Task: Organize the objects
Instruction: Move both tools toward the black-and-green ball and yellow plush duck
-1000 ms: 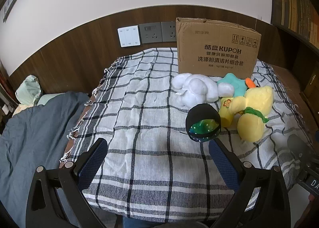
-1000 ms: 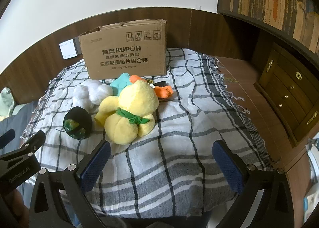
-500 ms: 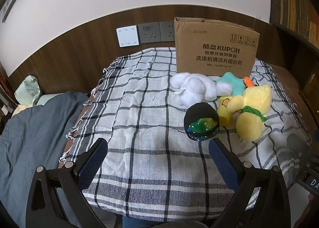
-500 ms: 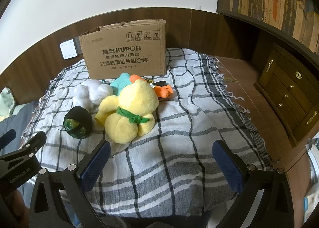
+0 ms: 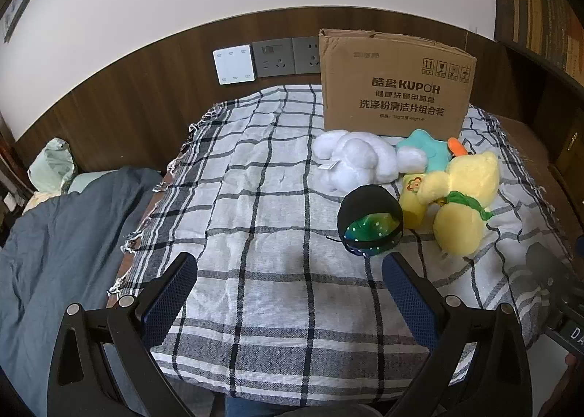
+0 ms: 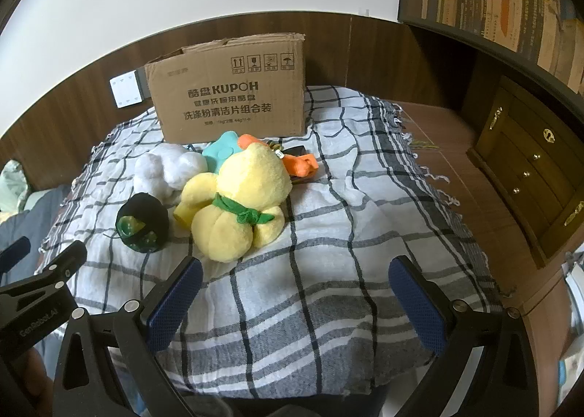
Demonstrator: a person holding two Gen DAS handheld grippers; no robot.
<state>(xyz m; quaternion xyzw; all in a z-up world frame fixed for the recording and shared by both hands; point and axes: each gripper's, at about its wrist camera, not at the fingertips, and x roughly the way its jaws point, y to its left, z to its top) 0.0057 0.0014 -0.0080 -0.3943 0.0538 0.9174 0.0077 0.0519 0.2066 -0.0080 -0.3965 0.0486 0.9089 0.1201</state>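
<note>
Left gripper: wide apart, empty, hovering short of the black ball, likely my first pick.
Right gripper: wide too, facing the yellow plush.
Toys: clustered on the checked cloth before the cardboard box, probably their destination.

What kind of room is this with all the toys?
Probably a bedroom. A dark blue quilt and a pillow lie beside the checked cloth, wall sockets sit on the wood panelling, and a wooden drawer cabinet stands to the side.
</note>
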